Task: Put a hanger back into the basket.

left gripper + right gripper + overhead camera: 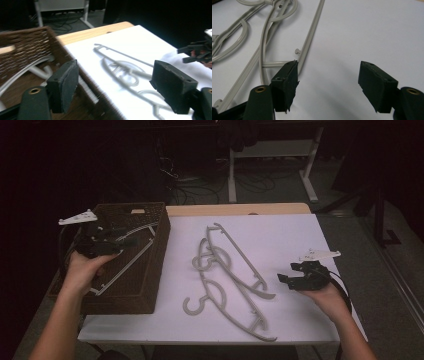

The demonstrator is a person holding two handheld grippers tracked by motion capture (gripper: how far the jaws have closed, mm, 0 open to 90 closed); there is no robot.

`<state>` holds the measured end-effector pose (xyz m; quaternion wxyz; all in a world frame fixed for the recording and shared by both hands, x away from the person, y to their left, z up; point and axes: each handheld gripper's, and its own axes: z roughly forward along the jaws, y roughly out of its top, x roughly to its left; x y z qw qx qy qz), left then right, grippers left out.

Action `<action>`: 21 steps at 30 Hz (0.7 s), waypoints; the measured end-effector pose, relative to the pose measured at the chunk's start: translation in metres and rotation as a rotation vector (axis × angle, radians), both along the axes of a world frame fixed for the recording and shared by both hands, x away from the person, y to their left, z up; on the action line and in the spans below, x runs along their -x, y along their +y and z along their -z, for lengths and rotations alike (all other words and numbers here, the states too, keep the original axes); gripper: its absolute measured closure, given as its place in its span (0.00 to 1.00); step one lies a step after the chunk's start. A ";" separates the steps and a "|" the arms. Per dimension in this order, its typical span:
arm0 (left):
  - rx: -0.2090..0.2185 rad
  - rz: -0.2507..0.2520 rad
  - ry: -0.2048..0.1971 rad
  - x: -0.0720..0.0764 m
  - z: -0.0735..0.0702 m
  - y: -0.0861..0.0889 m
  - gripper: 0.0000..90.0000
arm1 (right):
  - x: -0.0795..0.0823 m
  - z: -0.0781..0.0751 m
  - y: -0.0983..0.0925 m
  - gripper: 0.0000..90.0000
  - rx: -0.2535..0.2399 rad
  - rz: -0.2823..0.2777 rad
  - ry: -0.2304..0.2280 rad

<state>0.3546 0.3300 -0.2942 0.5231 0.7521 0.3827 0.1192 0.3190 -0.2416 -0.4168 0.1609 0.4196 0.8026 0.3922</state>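
Note:
Several grey plastic hangers [227,270] lie tangled on the white table top [290,235]. A white hanger [131,260] rests inside the brown wicker basket [131,285] at the left. My left gripper [129,239] hovers over the basket, open, with nothing between its jaws; in the left gripper view the left gripper [115,70] looks across the basket rim [25,47] toward the grey hangers [125,72]. My right gripper [286,280] is low over the table just right of the pile, open and empty. In the right gripper view the right gripper [328,67] has one hanger arm [309,37] beside its left jaw.
A wooden strip [240,209] edges the table's far side. Beyond it, white desk legs [311,170] and cables [200,185] sit on the dark floor. Bare white surface [295,320] lies right of and in front of the hangers.

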 end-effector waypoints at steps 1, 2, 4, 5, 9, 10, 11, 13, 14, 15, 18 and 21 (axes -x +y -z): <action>0.007 0.012 -0.002 0.000 0.000 -0.007 0.21 | -0.001 0.000 0.000 0.34 -0.001 -0.002 0.000; 0.012 0.024 -0.005 0.000 0.001 -0.014 0.20 | -0.001 -0.001 0.001 0.34 0.000 -0.002 0.001; 0.010 0.040 -0.012 0.000 0.002 -0.028 0.17 | -0.001 -0.001 0.003 0.35 -0.002 -0.007 -0.001; 0.010 0.042 -0.017 0.001 0.003 -0.036 0.15 | -0.001 -0.001 0.003 0.35 -0.005 -0.010 -0.002; 0.023 0.057 -0.047 0.007 0.003 -0.062 0.11 | 0.000 -0.001 0.005 0.35 0.005 -0.022 0.002; 0.021 0.064 -0.054 0.008 0.002 -0.068 0.11 | 0.000 -0.001 0.006 0.35 0.002 -0.022 0.002; 0.020 0.073 -0.061 0.010 0.002 -0.075 0.11 | 0.000 -0.001 0.006 0.35 0.001 -0.025 0.002; 0.023 0.092 -0.078 0.013 0.001 -0.089 0.11 | -0.001 -0.001 0.007 0.35 0.001 -0.032 0.003; 0.020 0.101 -0.084 0.015 0.002 -0.096 0.11 | -0.001 -0.001 0.008 0.36 0.001 -0.034 0.005; 0.022 0.109 -0.091 0.016 0.002 -0.103 0.11 | -0.002 -0.001 0.009 0.37 0.001 -0.038 0.005; 0.026 0.126 -0.092 0.018 0.010 -0.123 0.11 | -0.003 -0.002 0.013 0.40 0.005 -0.051 0.012; 0.005 0.141 -0.088 0.017 0.022 -0.143 0.12 | -0.007 -0.005 0.018 0.43 0.013 -0.068 0.009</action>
